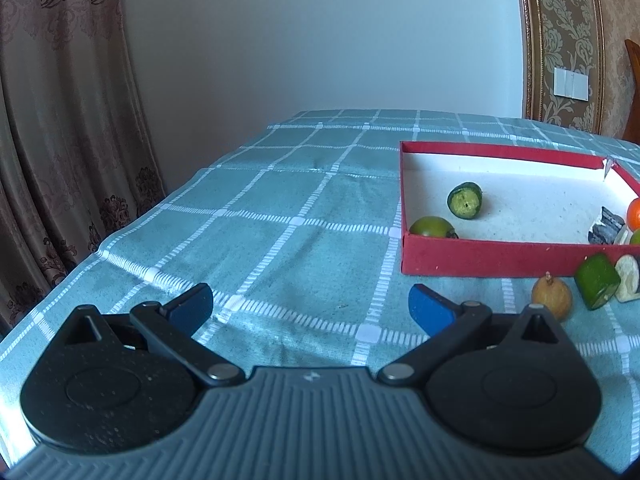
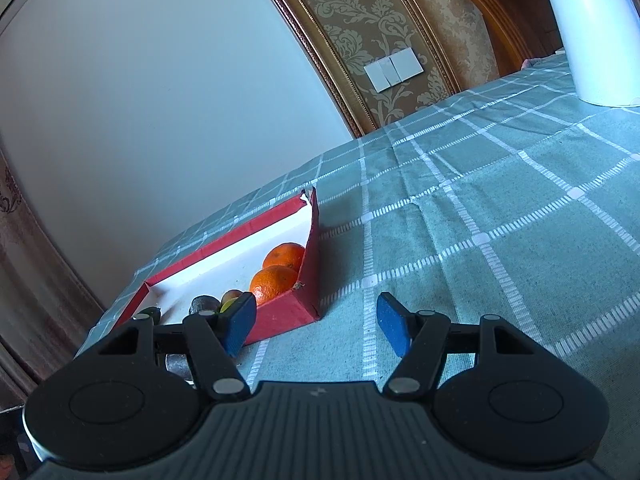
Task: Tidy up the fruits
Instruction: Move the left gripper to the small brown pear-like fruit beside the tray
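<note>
A shallow red box (image 1: pixel 480 258) with a white inside lies on the checked cloth. In it are a cut green fruit (image 1: pixel 465 200), a round green fruit (image 1: pixel 432 227), a dark piece (image 1: pixel 606 226) and an orange (image 1: pixel 634 214) at the right edge. In front of the box on the cloth lie a small brown fruit (image 1: pixel 553 296), a green cut piece (image 1: pixel 597 286) and a pale peel piece (image 1: pixel 629 284). My left gripper (image 1: pixel 311 307) is open and empty, left of these. The right wrist view shows the red box (image 2: pixel 296 316) with two oranges (image 2: pixel 274 282). My right gripper (image 2: pixel 316 326) stands open and empty by its near corner.
A green and white checked tablecloth (image 1: pixel 280 216) covers the table, whose left edge drops off by a patterned curtain (image 1: pixel 60 140). A white object (image 2: pixel 592 32) stands at the far right of the table. A wall with light switches (image 2: pixel 394 68) lies behind.
</note>
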`<state>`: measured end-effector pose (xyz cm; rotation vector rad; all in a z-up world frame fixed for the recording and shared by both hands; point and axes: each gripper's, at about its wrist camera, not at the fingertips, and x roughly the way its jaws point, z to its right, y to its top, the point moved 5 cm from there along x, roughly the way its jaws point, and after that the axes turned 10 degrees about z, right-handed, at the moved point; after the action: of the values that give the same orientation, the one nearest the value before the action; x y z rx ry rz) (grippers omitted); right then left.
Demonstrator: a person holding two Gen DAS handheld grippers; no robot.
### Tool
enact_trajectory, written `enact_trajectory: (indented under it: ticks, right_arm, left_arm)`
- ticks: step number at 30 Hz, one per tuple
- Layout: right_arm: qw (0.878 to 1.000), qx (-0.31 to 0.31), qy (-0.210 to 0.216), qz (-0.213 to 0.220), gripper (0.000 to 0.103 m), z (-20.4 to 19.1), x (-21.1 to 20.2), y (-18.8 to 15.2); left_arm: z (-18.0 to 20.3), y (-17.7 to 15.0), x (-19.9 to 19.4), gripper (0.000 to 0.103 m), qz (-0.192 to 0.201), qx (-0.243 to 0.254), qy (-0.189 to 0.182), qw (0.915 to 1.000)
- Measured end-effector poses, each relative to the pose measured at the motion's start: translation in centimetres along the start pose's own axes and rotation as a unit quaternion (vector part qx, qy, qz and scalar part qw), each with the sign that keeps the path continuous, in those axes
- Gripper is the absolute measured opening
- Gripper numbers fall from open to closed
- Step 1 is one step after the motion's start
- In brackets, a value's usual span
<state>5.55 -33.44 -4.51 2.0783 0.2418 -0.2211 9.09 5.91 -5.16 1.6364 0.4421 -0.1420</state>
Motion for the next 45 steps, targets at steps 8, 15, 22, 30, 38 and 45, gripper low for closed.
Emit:
enact_trajectory:
  ticks: [8,15,22,30,38,45]
  right_arm:
    - [1.000,-0.001,0.000,-0.005,0.066,-0.1,0.2,-0.1]
    - [1.000,0.002,0.001,-0.009,0.066,-0.1,0.4,-0.1]
    - [1.000,0.006,0.002,-0.010,0.066,0.1,0.4,-0.1]
    - [1.000,0.007,0.003,-0.014,0.066,0.1,0.6,-0.1]
    - [1.000,0.007,0.003,-0.014,0.066,0.2,0.6,-0.1]
    - [1.000,0.008,0.002,-0.013,0.066,0.3,0.6,0.0]
  left_arm:
    - [1.1,1.0,-1.6,0.103,0.046,0.016,-0.042,0.9980]
    - [5.4,1.8,-3.6,0.098,0.076,0.064,-0.125,0.9872]
    - [7.8,1.0,-1.7,0.078,0.036,0.072,-0.144,0.9864]
    - [8.6,1.3,-1.8,0.079,0.037,0.056,-0.183,0.9809]
    - [9.4,1.0,-1.0,0.074,0.017,0.051,-0.191,0.9802]
    - [9.9,0.7,-0.7,0.066,0.006,0.043,-0.210,0.9767]
